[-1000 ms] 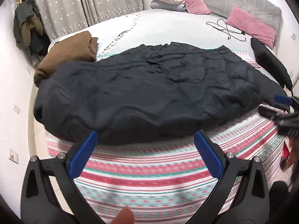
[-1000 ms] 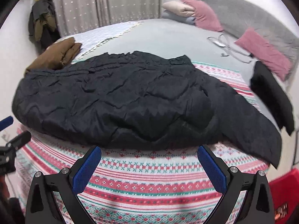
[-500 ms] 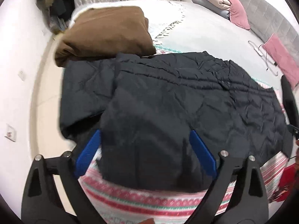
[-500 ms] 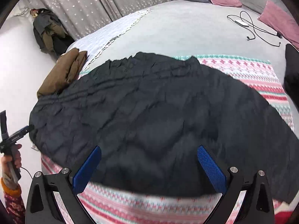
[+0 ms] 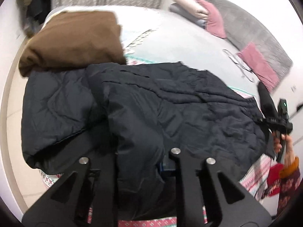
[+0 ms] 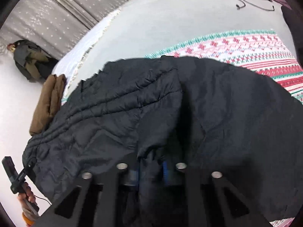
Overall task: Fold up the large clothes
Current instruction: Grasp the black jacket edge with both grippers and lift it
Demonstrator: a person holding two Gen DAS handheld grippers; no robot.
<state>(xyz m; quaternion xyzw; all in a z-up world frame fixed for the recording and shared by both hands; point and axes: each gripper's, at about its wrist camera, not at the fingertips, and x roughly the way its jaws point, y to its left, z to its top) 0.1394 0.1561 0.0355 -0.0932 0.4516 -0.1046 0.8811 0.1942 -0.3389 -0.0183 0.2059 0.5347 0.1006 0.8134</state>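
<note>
Dark quilted jacket (image 5: 170, 113) on the blanket (image 6: 255, 51) — left gripper (image 5: 140, 162) and right gripper (image 6: 151, 168) have just closed, pinching its near hem to fold it.

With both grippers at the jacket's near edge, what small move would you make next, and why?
Probably lift both together and carry the hem toward the far edge. The left gripper and right gripper have just closed on the jacket, which lies spread flat on the bed.

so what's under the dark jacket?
The dark jacket lies on a striped patterned blanket, visible past its far edge and near hem. A folded brown garment sits beside it, apart. Anything else beneath the jacket is covered.
</note>
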